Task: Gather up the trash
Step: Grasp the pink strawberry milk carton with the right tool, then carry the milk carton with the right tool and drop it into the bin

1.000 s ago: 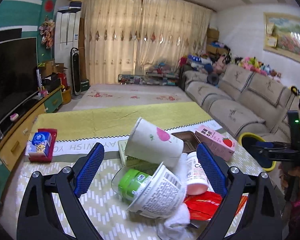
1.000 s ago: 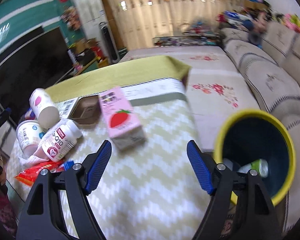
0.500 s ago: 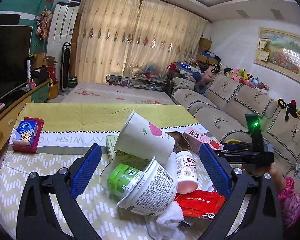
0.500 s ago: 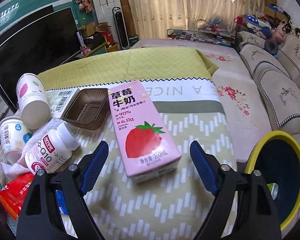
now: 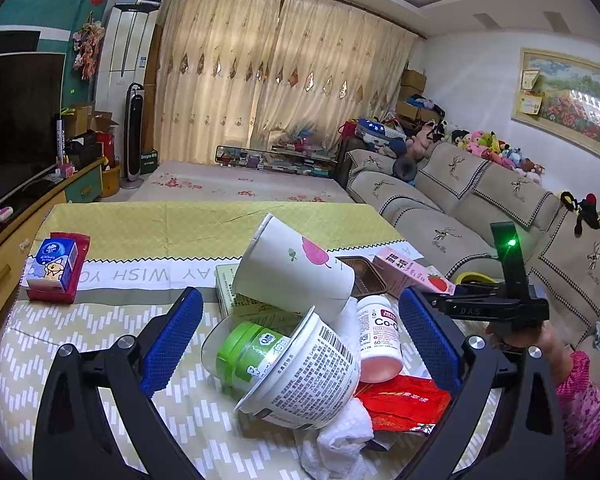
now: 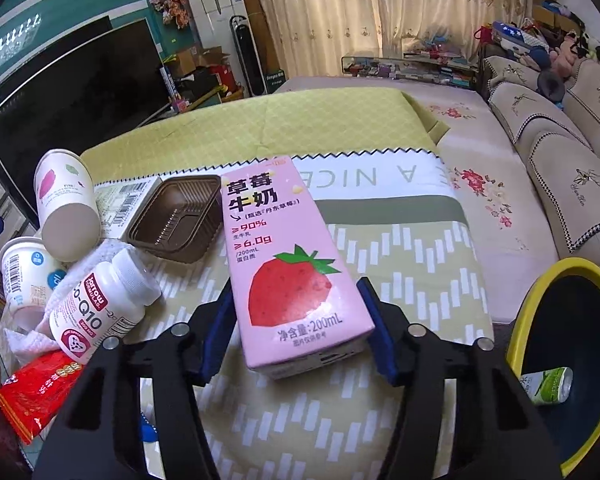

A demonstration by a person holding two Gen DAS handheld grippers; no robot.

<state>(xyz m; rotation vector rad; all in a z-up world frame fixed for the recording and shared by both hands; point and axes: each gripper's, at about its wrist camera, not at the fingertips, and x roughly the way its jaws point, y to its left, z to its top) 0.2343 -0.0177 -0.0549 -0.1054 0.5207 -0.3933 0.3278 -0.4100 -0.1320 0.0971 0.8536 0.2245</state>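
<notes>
A pink strawberry milk carton [image 6: 288, 264] lies flat on the table. My right gripper [image 6: 296, 328] is open, its blue pads on either side of the carton's near end, close to its sides. The carton also shows in the left wrist view [image 5: 412, 270]. My left gripper [image 5: 300, 332] is open and empty around a heap of trash: a paper cup [image 5: 292, 268] on its side, a white yogurt tub [image 5: 304, 372], a white pill bottle [image 5: 380, 332], a red wrapper [image 5: 400, 404] and a crumpled tissue [image 5: 340, 440].
A yellow-rimmed dark bin [image 6: 572, 360] with a can inside stands off the table's right edge. A brown plastic tray [image 6: 176, 216] and a flat box [image 6: 128, 200] lie beside the carton. A tissue pack on a red packet [image 5: 54, 264] sits at the far left. A sofa [image 5: 480, 208] is on the right.
My right gripper swung from the bin toward the table and moved in until its pads flank the milk carton. My left gripper shifted only slightly over the heap.
</notes>
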